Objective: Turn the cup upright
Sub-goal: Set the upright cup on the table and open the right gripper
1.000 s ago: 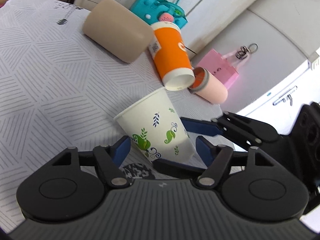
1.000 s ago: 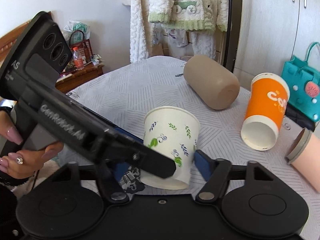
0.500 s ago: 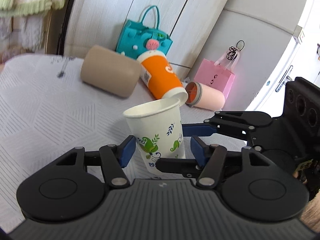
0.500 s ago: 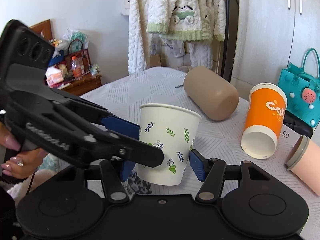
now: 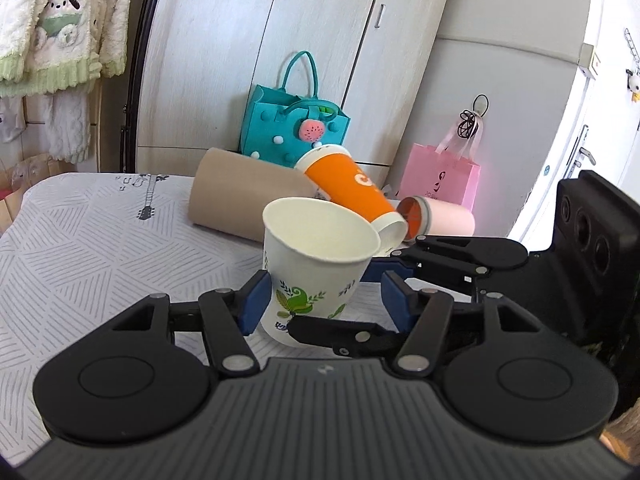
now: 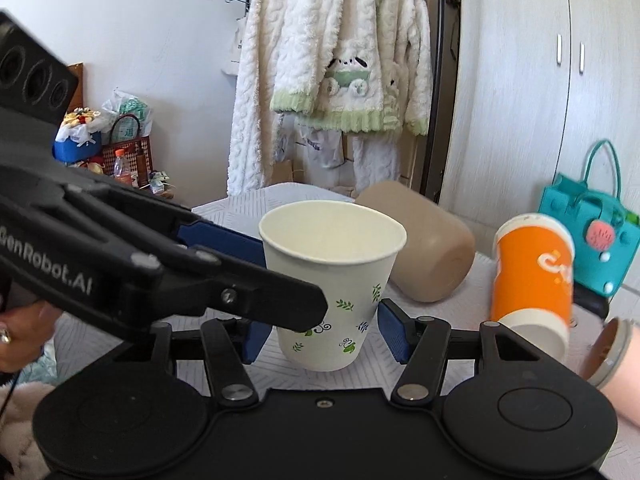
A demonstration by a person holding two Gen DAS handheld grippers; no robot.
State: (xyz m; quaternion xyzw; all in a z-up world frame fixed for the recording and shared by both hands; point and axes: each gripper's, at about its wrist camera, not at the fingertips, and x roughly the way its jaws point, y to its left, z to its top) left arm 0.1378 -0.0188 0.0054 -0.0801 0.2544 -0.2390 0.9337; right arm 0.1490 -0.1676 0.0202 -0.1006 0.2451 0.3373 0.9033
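Pretty crowded behind the leaf-print cup (image 5: 316,268): the tan cylinder (image 5: 244,200), orange cup (image 5: 352,196) and pink tumbler (image 5: 440,218) all lie bunched along the far edge. My other hand-held gripper (image 6: 264,276) blocks one side. The surface (image 5: 80,248) is open on the left.

White leaf-printed paper cup (image 5: 316,268) is seen mouth-up, slightly tilted, between the blue pads (image 5: 254,304) of the left gripper (image 5: 324,304); the left pad touches its wall, a gap is left at the right pad. The right gripper (image 5: 362,302) is brought in from the cup's right, one finger crossing low in front of the cup. Behind the cup a tan cylinder (image 5: 244,204), an orange cup (image 5: 352,196) and a pink tumbler (image 5: 440,220) are lying on the patterned tablecloth (image 5: 88,248).
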